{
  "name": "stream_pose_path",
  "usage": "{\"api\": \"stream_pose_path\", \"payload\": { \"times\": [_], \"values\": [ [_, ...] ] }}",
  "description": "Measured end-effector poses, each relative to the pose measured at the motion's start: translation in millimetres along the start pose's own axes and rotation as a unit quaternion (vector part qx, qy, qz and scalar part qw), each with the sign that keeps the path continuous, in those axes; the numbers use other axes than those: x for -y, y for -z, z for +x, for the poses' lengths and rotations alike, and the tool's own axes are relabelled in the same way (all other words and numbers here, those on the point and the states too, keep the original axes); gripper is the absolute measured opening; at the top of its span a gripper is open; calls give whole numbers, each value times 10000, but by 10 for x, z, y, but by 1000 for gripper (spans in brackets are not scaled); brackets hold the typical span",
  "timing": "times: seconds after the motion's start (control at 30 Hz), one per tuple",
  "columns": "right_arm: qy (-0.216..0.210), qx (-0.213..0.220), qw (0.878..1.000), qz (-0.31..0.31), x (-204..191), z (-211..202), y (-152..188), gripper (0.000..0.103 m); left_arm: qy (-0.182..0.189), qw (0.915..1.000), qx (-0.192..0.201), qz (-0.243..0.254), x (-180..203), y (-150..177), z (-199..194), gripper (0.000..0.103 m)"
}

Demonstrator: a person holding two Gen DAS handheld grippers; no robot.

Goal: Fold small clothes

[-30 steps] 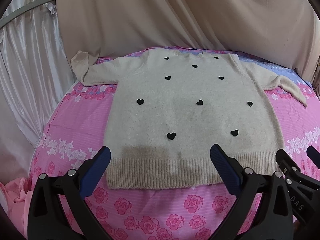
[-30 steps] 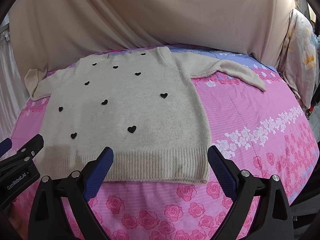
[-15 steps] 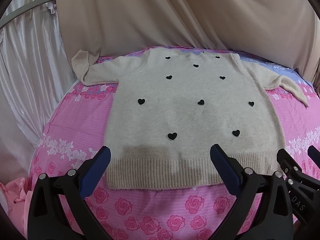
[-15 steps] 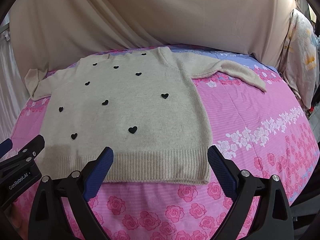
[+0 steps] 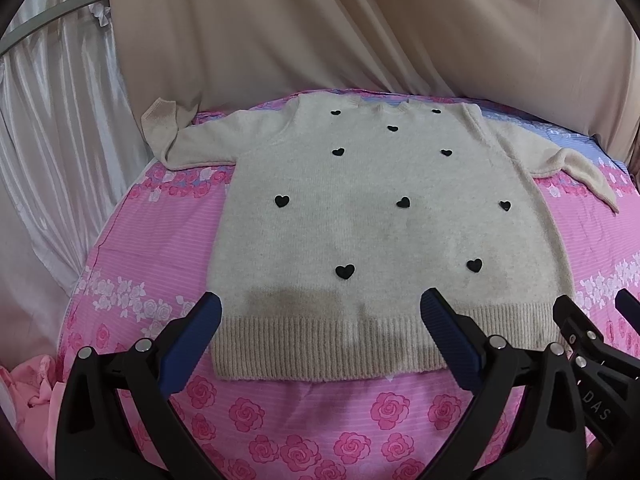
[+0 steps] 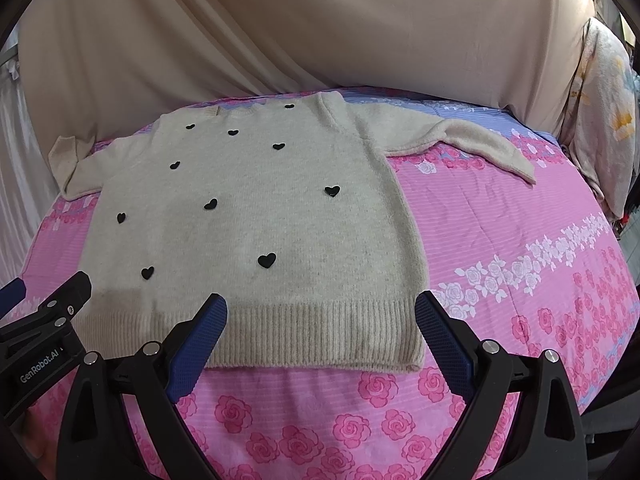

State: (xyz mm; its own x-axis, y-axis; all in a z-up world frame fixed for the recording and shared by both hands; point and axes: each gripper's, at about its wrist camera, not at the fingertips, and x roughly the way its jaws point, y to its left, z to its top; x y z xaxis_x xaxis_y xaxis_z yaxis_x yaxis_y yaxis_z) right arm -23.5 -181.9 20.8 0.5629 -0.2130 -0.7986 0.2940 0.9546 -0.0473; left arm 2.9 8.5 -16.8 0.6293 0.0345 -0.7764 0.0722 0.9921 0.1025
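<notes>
A small beige knit sweater (image 5: 380, 220) with black hearts lies flat and face up on a pink floral bed sheet (image 5: 160, 240), both sleeves spread out. Its ribbed hem (image 5: 340, 348) faces me. My left gripper (image 5: 320, 312) hovers open just above the hem's left half, nothing between its blue pads. In the right wrist view the same sweater (image 6: 248, 232) fills the left centre, and my right gripper (image 6: 320, 312) stands open over the hem's right corner (image 6: 408, 344). Each gripper shows at the edge of the other's view, the right gripper (image 5: 600, 344) and the left gripper (image 6: 44, 320).
A beige cloth (image 5: 360, 32) hangs behind the bed. White satin curtain (image 5: 52, 140) falls at the left. A pink garment (image 5: 28, 392) lies at the lower left edge. Patterned bedding (image 6: 604, 112) is piled at the far right. Bare sheet (image 6: 520, 240) lies right of the sweater.
Both views have shifted only very slightly; the sweater sits a touch higher in frame. Both grippers stay open and the sweater has not moved.
</notes>
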Motion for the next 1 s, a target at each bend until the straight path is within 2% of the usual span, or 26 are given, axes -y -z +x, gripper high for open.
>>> {"api": "stream_pose_path", "payload": {
  "times": [1.0],
  "values": [
    [-40, -88, 9999, -25, -6, 124, -21, 93, -19, 10000, -80, 10, 30, 3, 97, 98]
  ]
}}
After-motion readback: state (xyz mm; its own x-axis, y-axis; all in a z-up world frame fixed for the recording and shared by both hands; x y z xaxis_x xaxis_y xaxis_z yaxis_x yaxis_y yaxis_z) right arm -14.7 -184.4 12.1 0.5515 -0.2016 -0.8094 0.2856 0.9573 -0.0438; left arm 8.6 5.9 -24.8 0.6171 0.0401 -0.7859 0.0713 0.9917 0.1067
